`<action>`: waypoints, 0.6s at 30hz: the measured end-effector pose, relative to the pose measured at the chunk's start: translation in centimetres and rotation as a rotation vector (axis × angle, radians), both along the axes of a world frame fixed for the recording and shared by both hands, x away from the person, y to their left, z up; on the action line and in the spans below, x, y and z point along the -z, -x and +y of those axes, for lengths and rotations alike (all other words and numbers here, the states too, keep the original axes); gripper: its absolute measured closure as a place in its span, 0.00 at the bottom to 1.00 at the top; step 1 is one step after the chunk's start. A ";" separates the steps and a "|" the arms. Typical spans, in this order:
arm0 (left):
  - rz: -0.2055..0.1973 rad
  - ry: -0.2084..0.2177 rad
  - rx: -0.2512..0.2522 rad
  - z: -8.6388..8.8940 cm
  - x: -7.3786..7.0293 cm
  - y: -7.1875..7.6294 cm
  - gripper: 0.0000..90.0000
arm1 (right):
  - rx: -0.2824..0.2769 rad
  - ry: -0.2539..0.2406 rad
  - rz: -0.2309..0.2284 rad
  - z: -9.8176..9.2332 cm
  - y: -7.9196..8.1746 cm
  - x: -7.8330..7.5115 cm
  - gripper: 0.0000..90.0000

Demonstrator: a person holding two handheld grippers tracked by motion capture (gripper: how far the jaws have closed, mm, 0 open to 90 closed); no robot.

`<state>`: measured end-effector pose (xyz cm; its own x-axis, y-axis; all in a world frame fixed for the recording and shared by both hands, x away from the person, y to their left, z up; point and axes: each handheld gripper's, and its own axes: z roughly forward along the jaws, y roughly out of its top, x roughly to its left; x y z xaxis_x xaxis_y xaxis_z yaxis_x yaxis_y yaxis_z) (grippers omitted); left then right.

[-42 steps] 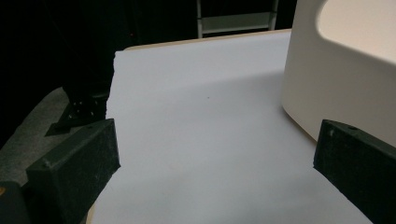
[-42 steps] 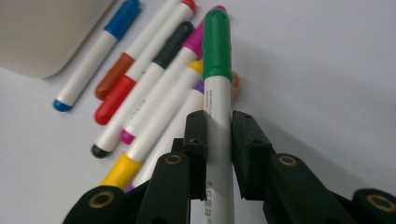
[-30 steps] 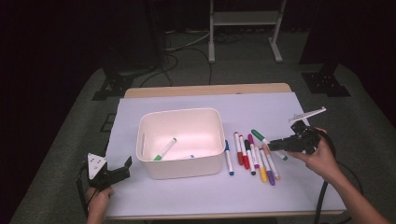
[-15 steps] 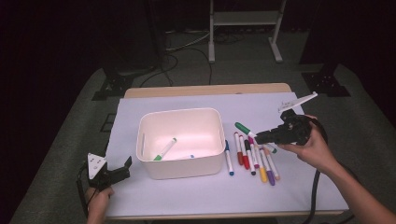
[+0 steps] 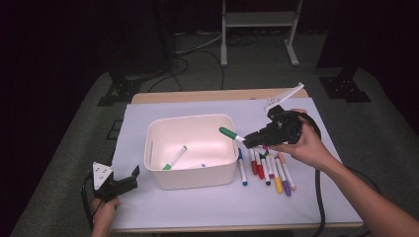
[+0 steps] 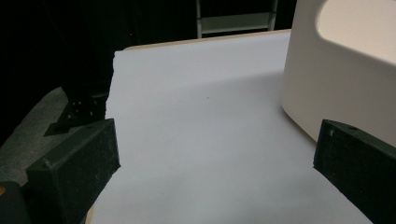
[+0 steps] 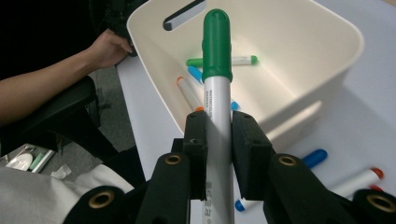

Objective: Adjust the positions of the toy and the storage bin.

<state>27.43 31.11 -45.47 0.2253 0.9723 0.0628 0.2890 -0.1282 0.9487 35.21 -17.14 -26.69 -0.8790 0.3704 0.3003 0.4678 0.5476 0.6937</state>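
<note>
White plastic bin (image 5: 190, 175) on the pale table cover (image 5: 148, 212), landmark for all else. Just right of the bin, a row of loose markers (image 5: 267, 170) lying flat on the cover, caps blue, red, purple, yellow and orange, none touching the bin wall. Nothing between bin rim and the raised marker.

Right gripper (image 5: 250, 141) held above the bin's right rim, pointing toward the bin, jaws clamped on the white barrel of a green-capped marker (image 7: 216, 74); green cap jutting out past the pads (image 7: 195, 140) over the bin's right edge.

Left gripper (image 5: 132, 176) low at the bin's near-left corner, close to the table edge, jaws spread wide with only bare cover between them, bin wall (image 6: 336, 84) just beyond one jaw, touching nothing.

Inside the bin: a green-capped marker lying slantwise (image 5: 174, 158) on the floor, plus an orange-tipped marker (image 7: 187, 91) and a blue-capped one (image 7: 195, 74) beside it, seen through the right gripper view.
</note>
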 end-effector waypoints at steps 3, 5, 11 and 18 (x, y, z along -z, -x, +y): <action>0.000 0.000 0.000 0.0 0.0 0.0 0.00 | -0.029 0.001 -0.002 1.1 -0.2 -0.4 0.84; -0.001 0.000 0.000 0.0 0.0 0.0 0.00 | -0.041 0.008 -0.007 1.8 -0.2 -0.6 0.84; 0.000 0.000 0.000 0.0 0.0 0.0 0.00 | -0.078 -0.005 -0.006 3.6 -0.2 -0.7 0.84; 0.000 -0.001 0.001 0.0 0.0 0.0 0.00 | -0.126 0.014 -0.001 5.8 -0.6 -0.5 0.84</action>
